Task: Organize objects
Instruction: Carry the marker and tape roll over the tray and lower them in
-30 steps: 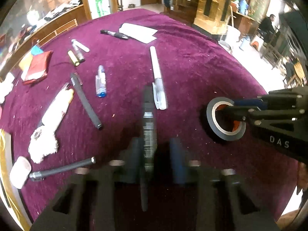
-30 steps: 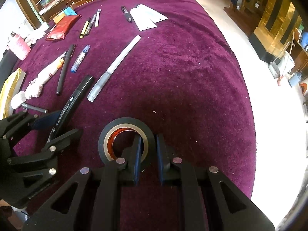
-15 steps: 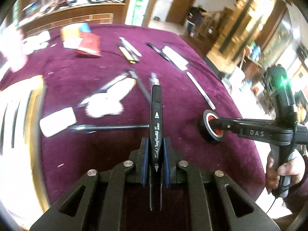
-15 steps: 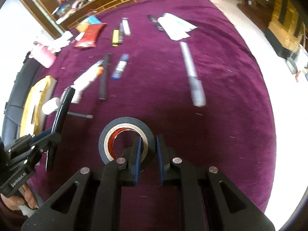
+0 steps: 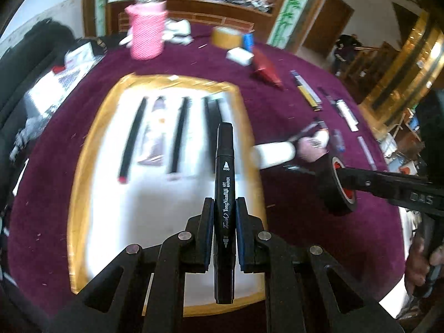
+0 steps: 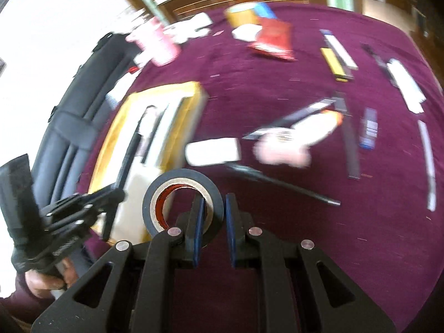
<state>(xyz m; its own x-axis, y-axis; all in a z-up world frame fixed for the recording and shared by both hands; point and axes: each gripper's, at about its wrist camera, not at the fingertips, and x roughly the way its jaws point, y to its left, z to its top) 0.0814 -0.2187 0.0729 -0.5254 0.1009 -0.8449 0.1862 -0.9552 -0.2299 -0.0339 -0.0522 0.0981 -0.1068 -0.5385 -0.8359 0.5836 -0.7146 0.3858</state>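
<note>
**Inspector:** Purple cloth is noted over the whole surface (image 5: 291, 216). What is gripped by the left tongs (image 5: 224, 208)?

**Assistant:** A black art marker (image 5: 224, 183) is clamped between the pads, lengthwise along the fingers, its broad end pointing forward. It is held above a yellow-rimmed tray (image 5: 83, 166) with a white floor.

**Inspector:** Contents of that tray?

**Assistant:** Several dark pens (image 5: 132, 136) are laid side by side, lengthwise. Detail is lost to blur.

**Inspector:** And the right tongs (image 6: 212, 208)?

**Assistant:** They are closed on the wall of a black tape roll (image 6: 181, 194), one finger inside the red-lined core, the other outside. The roll is carried clear of the cloth, just beside the tray's near corner.

**Inspector:** Remaining items?

**Assistant:** A pink cup (image 5: 145, 30) is recorded beyond the tray. A red packet (image 6: 273, 40), a white eraser-like block (image 6: 212, 151) and scattered pens (image 6: 283, 184) are seen on the cloth to the right of the tray. A hand (image 6: 45, 280) is visible on the left tool's handle.
</note>
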